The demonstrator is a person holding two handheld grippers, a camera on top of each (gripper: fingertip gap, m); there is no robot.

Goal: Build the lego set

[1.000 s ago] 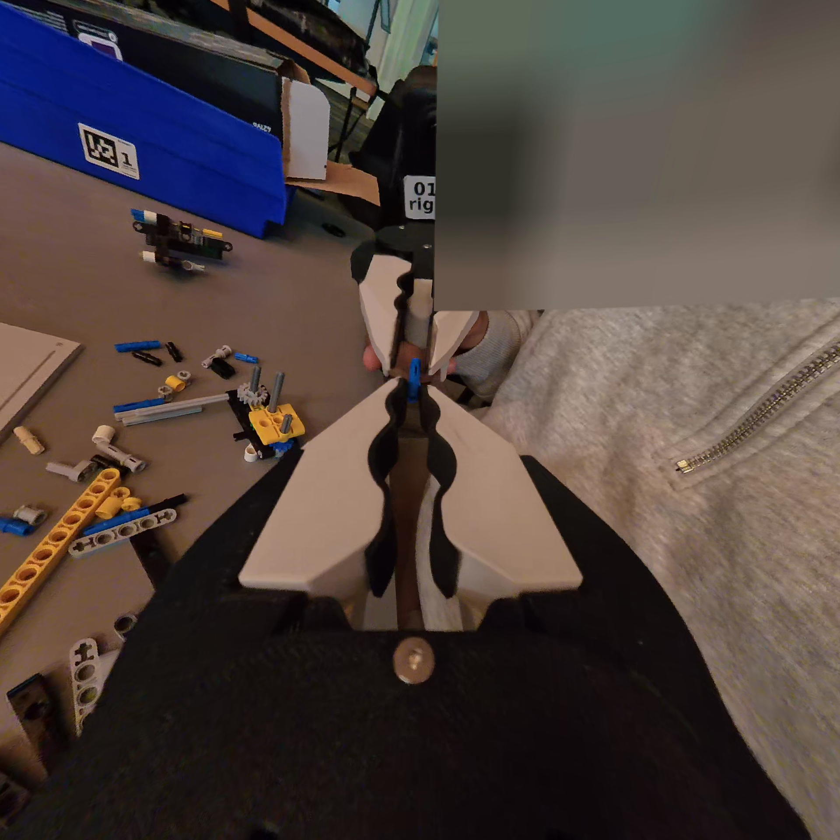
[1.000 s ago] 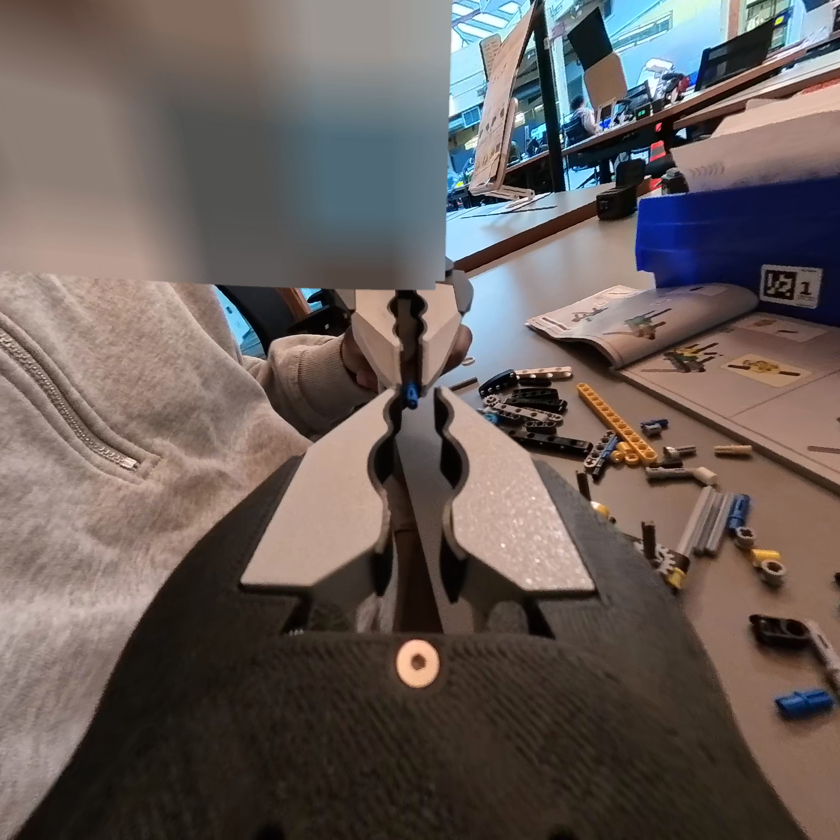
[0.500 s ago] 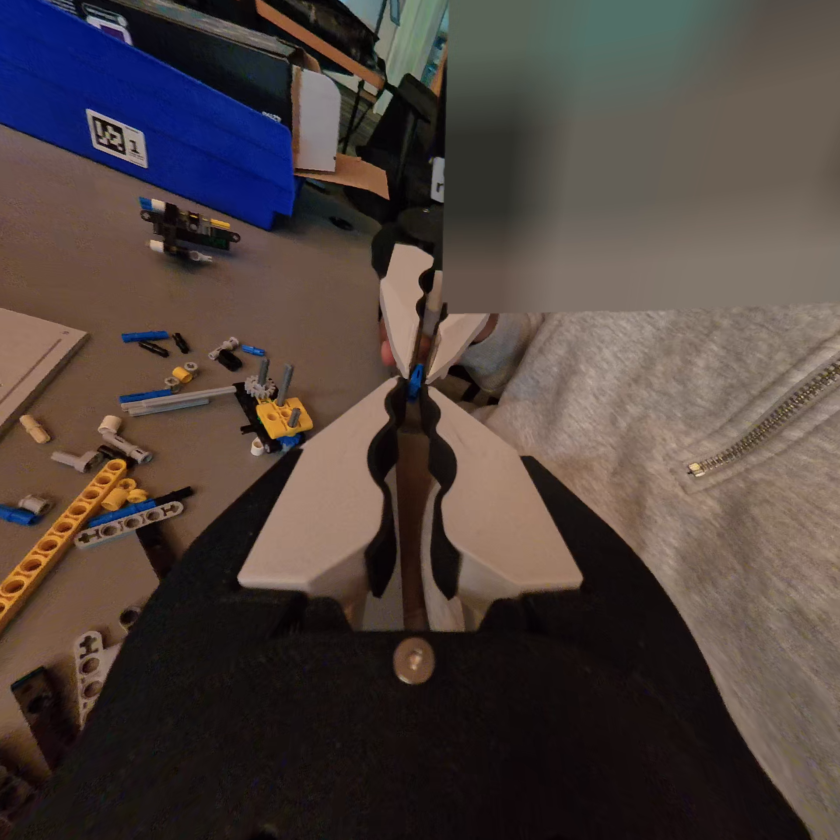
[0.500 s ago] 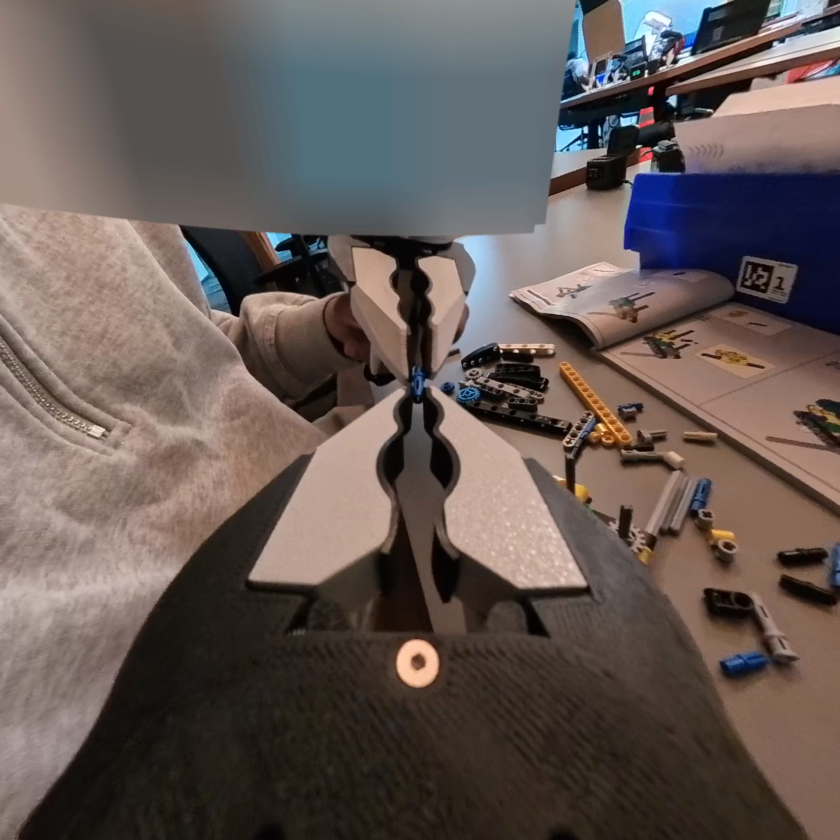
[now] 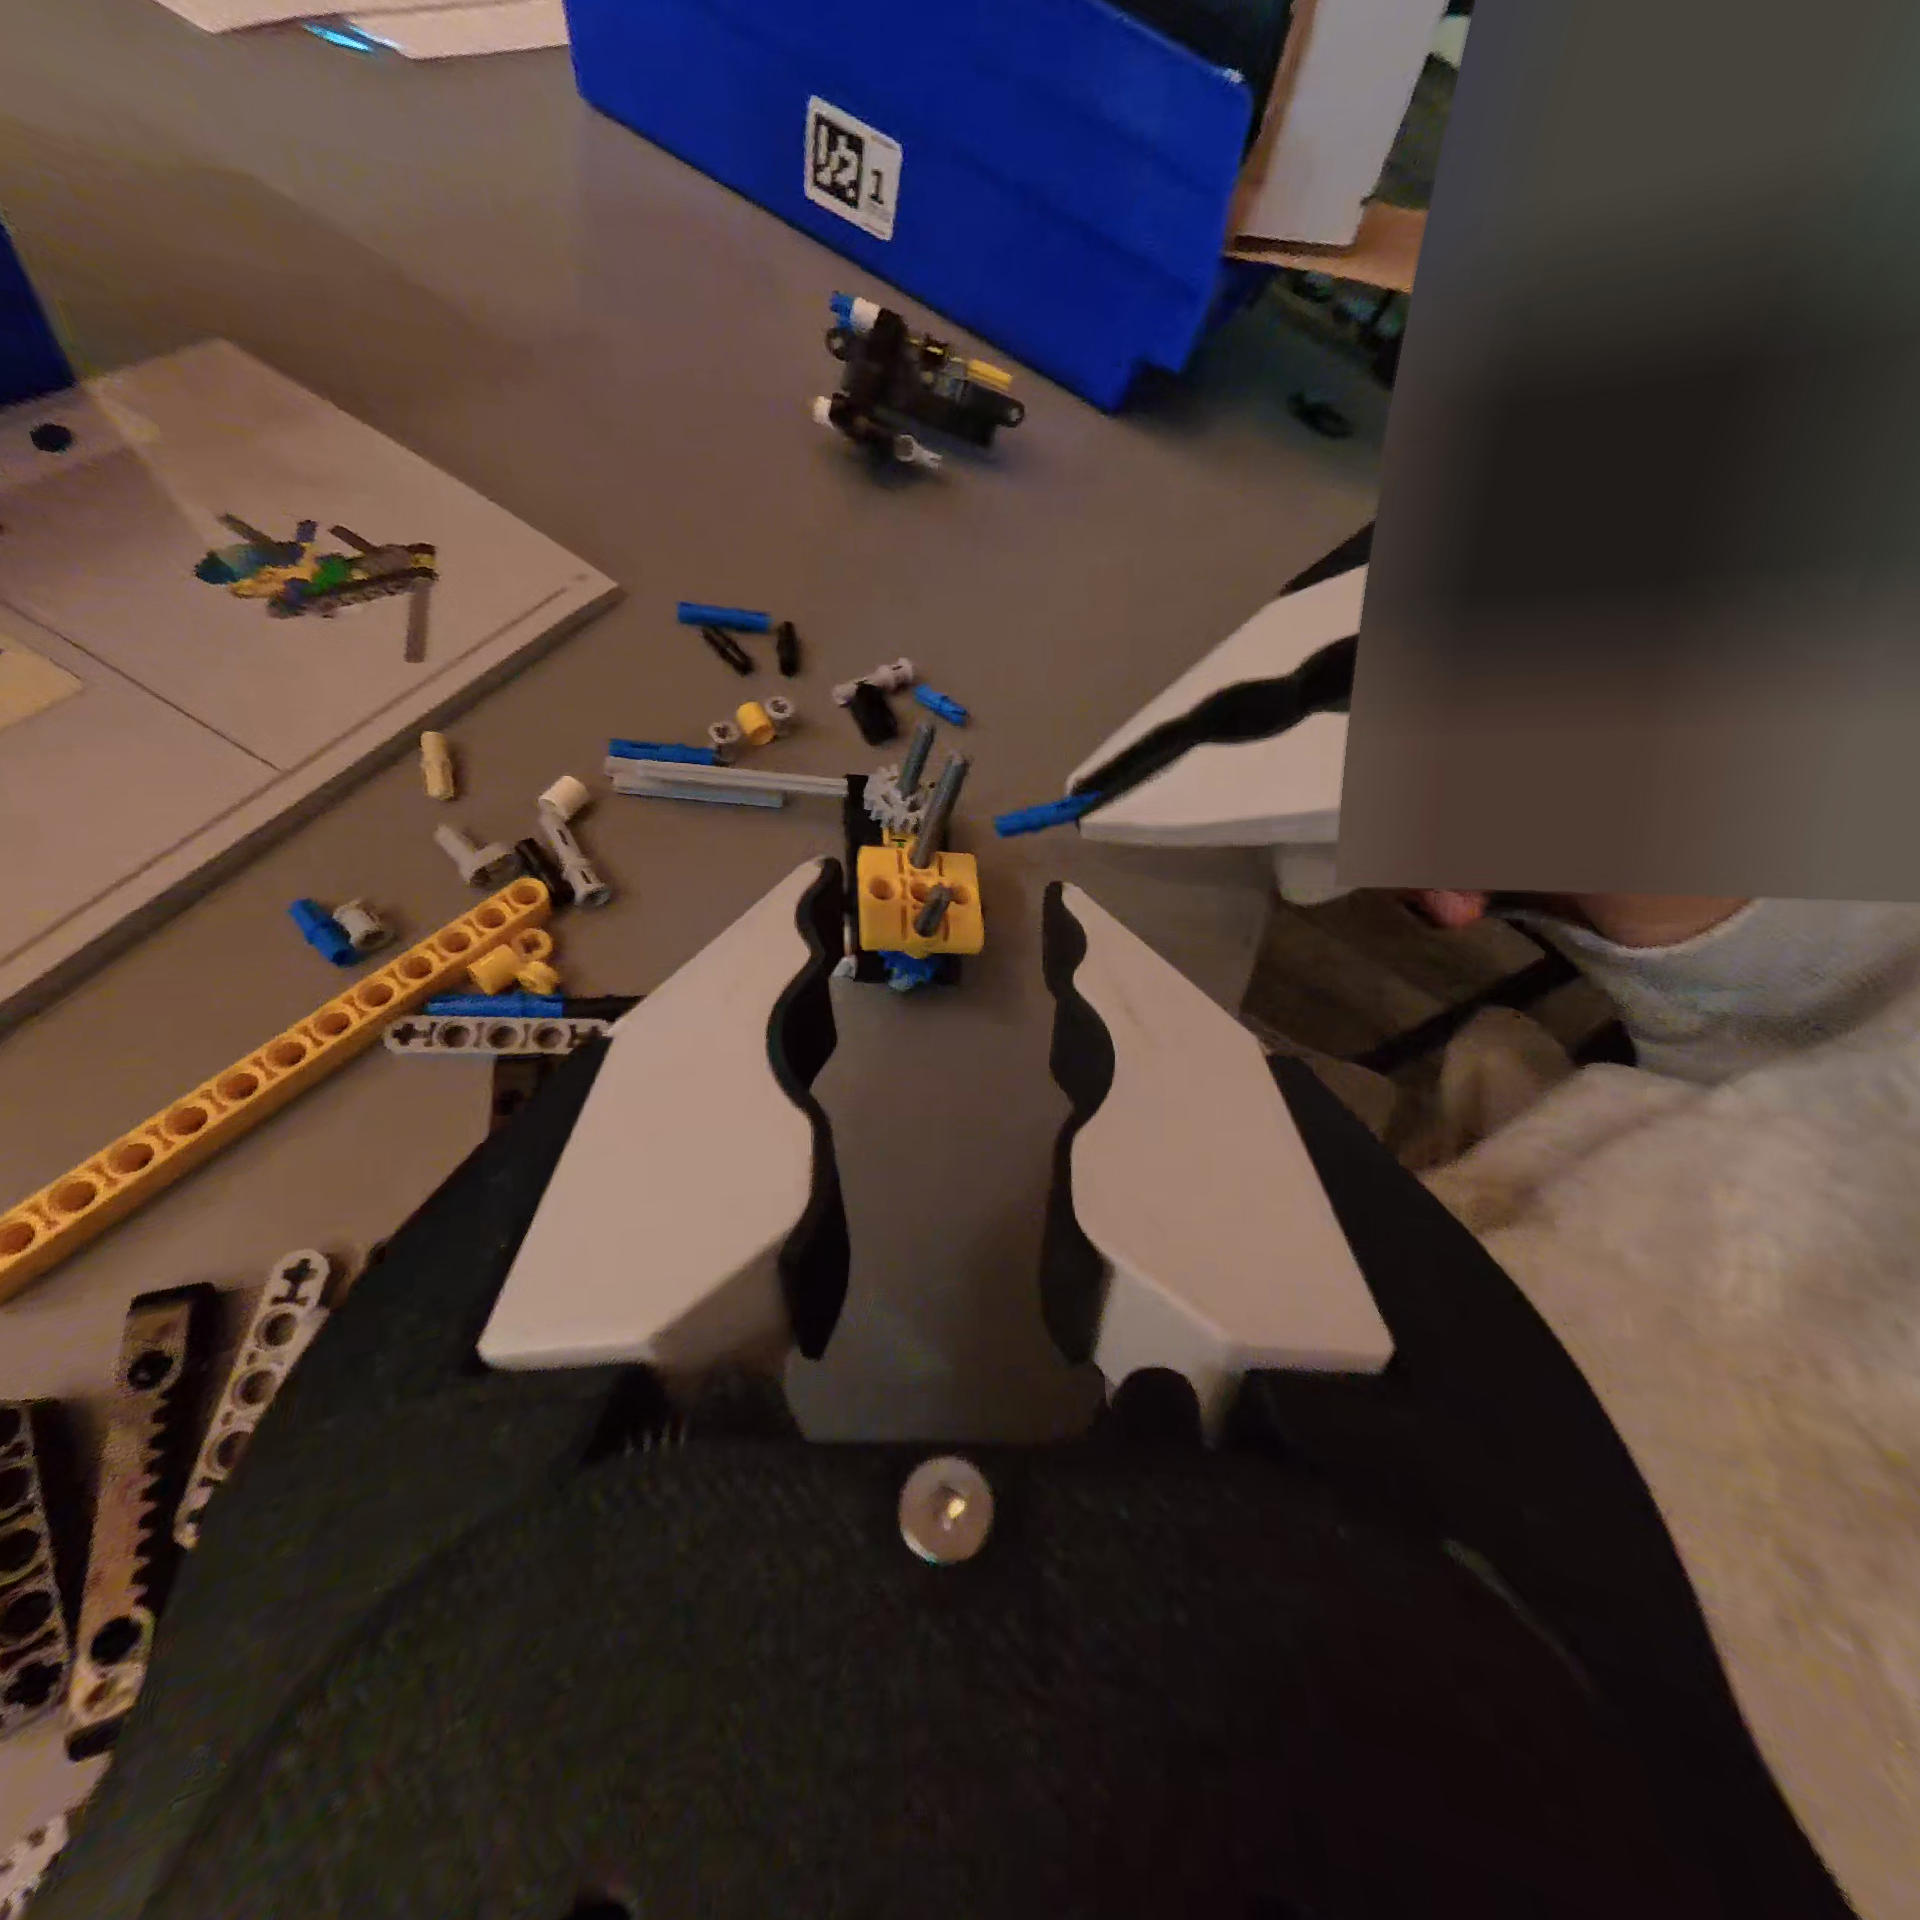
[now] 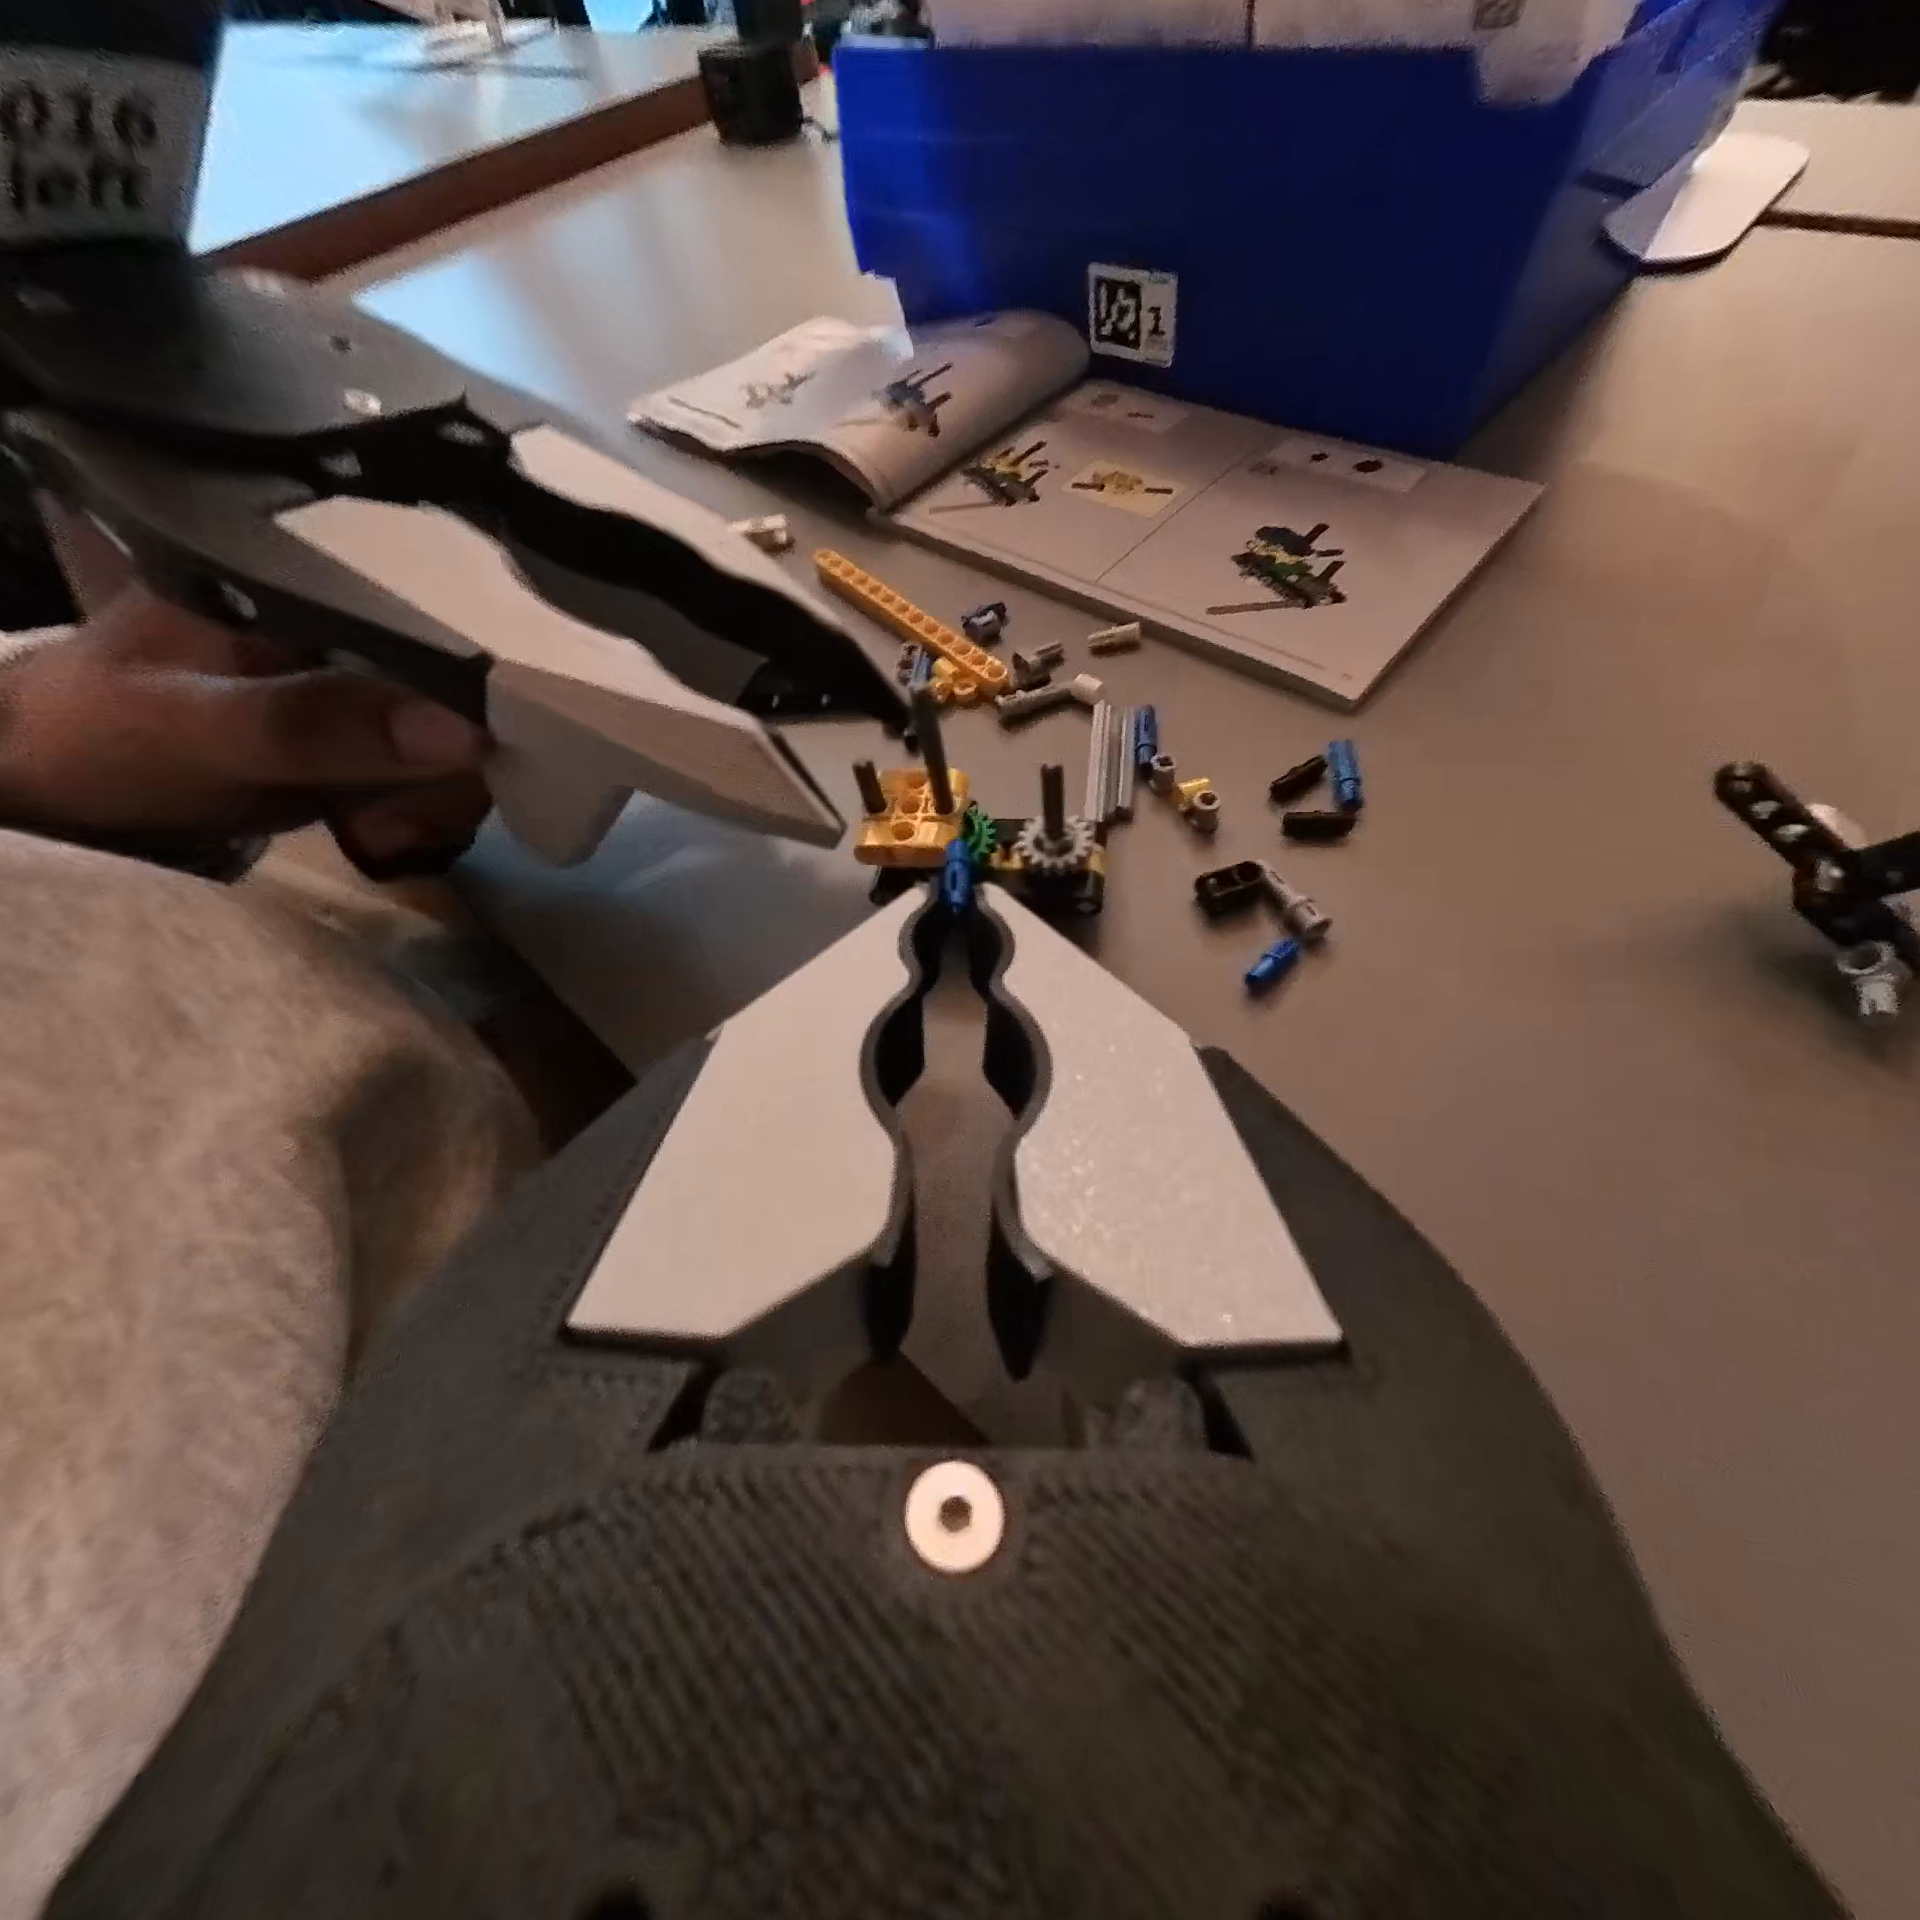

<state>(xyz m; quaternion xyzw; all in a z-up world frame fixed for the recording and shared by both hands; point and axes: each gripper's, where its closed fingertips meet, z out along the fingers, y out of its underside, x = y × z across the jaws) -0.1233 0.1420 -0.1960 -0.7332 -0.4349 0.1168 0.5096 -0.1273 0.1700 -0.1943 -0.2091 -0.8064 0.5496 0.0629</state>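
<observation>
A small yellow-and-black lego assembly (image 5: 916, 906) with grey axles and a gear stands on the grey table. My left gripper (image 5: 935, 896) is open and empty, with its fingertips on either side of the assembly. In the right wrist view the assembly (image 6: 914, 816) sits just past my tips, and the left gripper (image 6: 868, 767) reaches in over it from the left. My right gripper (image 6: 956, 906) is shut on a small blue pin (image 6: 957, 878) and holds it close to the assembly's near side. In the left wrist view the pin (image 5: 1037, 817) points at the assembly from the right.
An open instruction booklet (image 5: 260, 582) (image 6: 1195, 499) and a blue bin (image 5: 987, 135) (image 6: 1247, 187) lie beyond. A long yellow beam (image 5: 260, 1070), loose pins, axles and beams lie left of the assembly. A black sub-assembly (image 5: 914, 384) (image 6: 1818, 862) stands apart. A person's grey sleeve is on the right. Both grippers' tips are close together, under 4 cm apart.
Both grippers held the blue pin tip to tip in the air. The left has let go and opened. Both have swung down to the yellow assembly, and the right keeps the pin.
</observation>
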